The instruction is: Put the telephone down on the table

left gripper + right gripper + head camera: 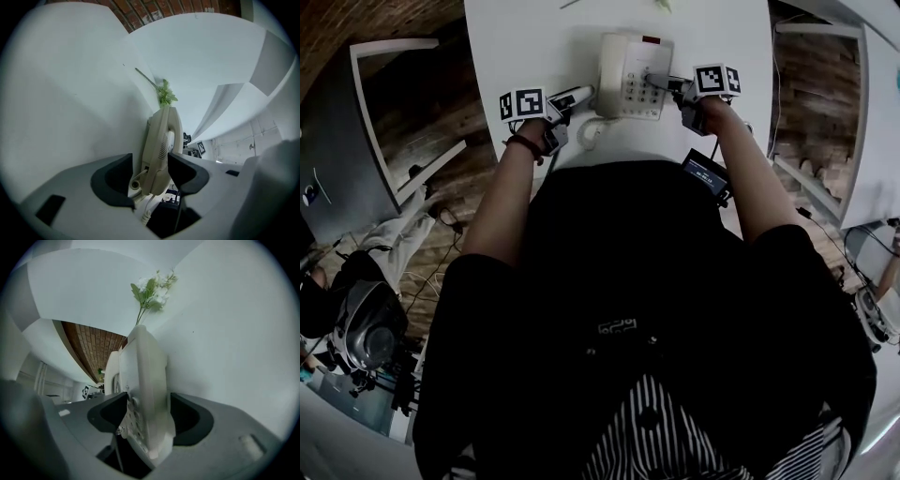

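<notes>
The cream telephone point(630, 75) sat on the white table point(534, 47) with a gripper at each side; the left gripper point(150, 176) stood with its jaws spread, the handset point(161, 140) between them with a gap showing at one jaw, the coiled cord point(140, 208) trailing just below; the right gripper point(147, 416) was likewise spread around the keypad end of the base, neither pad visibly pressing; a flower sprig point(152, 289) lay on the table beyond both grippers, past the telephone's far end.
</notes>
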Motion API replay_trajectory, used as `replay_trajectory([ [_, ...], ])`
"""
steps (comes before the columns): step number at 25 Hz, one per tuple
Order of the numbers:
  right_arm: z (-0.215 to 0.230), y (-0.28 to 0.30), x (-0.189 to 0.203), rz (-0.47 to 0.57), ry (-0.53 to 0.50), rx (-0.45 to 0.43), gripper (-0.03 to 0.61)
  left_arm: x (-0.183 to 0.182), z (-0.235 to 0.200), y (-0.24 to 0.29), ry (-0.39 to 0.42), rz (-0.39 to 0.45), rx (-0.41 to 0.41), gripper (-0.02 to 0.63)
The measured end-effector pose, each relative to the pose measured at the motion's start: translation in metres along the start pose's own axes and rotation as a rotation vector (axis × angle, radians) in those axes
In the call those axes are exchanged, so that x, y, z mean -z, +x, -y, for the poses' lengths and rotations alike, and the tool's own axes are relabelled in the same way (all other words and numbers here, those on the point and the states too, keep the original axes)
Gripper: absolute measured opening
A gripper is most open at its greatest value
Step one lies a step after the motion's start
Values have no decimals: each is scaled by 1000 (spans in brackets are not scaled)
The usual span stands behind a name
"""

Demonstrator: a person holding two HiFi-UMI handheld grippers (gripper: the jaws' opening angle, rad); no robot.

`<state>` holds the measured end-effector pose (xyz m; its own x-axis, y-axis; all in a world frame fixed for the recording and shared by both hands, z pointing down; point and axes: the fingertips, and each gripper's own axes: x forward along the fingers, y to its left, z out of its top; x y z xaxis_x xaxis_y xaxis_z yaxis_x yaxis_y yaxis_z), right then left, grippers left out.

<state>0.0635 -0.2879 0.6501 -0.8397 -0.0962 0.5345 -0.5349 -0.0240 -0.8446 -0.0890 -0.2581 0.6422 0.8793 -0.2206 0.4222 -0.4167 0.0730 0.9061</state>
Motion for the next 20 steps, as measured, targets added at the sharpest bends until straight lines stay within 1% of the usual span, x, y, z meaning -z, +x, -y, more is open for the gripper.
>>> replay_trajectory([
  [4, 9, -10, -4, -19, -72, 154, 301, -13, 11, -10, 25, 75, 4, 228],
  [6, 9, -20, -7, -3, -101, 205, 299, -17, 19, -17, 56, 114, -19, 193],
  [7, 6, -26, -10, 18, -117, 216, 285, -20, 23, -22, 81, 136, -47, 154],
  [9, -11, -41, -17, 82, -167, 218, 212, -27, 34, -33, 138, 186, -109, 76],
  [10, -25, -50, -21, 120, -201, 214, 158, -31, 45, -38, 169, 211, -127, 47],
  [12, -60, -69, -28, 188, -289, 198, 48, -38, 76, -46, 246, 254, -127, 14],
  [13, -80, -78, -30, 211, -342, 184, 6, -41, 96, -49, 291, 271, -117, 9],
  [15, -122, -96, -30, 246, -456, 142, 3, -45, 142, -53, 399, 304, -86, 8],
  [16, -144, -105, -29, 269, -514, 115, 3, -46, 167, -54, 472, 324, -76, 8],
  [18, -188, -124, -29, 331, -619, 63, 3, -48, 218, -58, 656, 371, -88, 8],
  [20, -224, -143, -29, 400, -707, 37, 2, -45, 259, -61, 842, 413, -131, 8],
])
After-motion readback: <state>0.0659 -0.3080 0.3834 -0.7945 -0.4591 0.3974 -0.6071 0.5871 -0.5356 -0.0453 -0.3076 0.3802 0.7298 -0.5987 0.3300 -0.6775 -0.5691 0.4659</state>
